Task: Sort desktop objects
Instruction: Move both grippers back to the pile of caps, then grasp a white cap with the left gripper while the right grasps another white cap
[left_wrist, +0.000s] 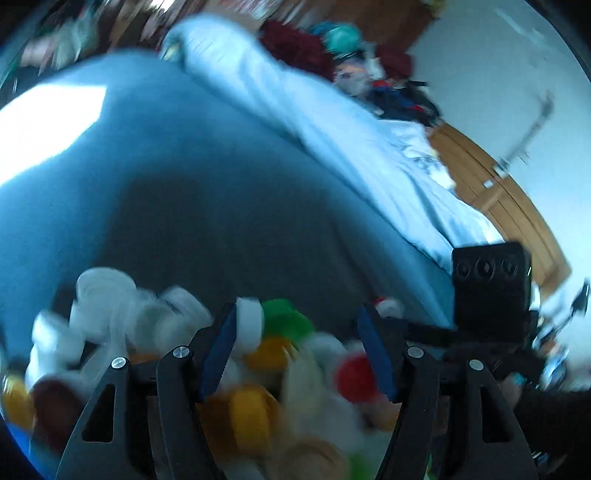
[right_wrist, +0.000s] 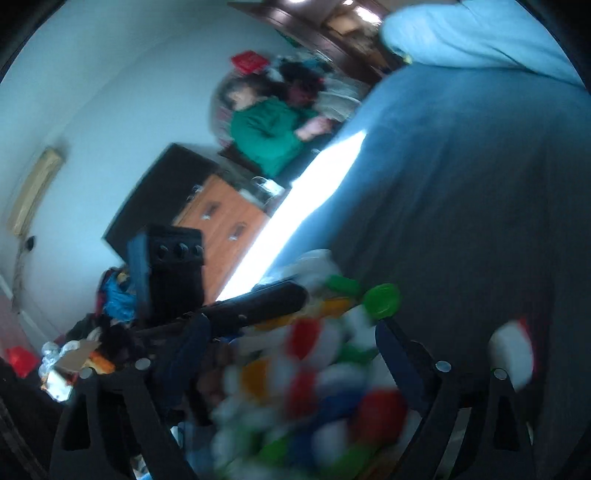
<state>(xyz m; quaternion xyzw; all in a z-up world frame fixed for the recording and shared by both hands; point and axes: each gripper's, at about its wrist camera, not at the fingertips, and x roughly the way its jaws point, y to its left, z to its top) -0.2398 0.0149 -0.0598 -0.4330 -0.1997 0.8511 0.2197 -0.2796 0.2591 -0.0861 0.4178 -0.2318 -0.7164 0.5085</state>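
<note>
A blurred pile of coloured bottle caps (left_wrist: 266, 369) lies on a grey-blue cloth surface (left_wrist: 221, 206), white, green, yellow and red. My left gripper (left_wrist: 299, 332) is open above the pile, its blue-padded fingers (left_wrist: 221, 347) apart with nothing between them. In the right wrist view the same cap pile (right_wrist: 314, 376) fills the lower middle, and my right gripper (right_wrist: 291, 350) is open over it. The left gripper's black body (right_wrist: 177, 273) shows at the left of that view, and the right gripper's body (left_wrist: 491, 280) shows at the right of the left wrist view. A lone red-and-white cap (right_wrist: 513, 350) lies apart at right.
A light blue quilt (left_wrist: 314, 103) lies along the far side of the cloth. A wooden cabinet (right_wrist: 221, 218) and a dark box (right_wrist: 162, 192) stand by the white wall. A person in green (right_wrist: 269, 129) lies in the background. Clutter (right_wrist: 74, 350) sits at lower left.
</note>
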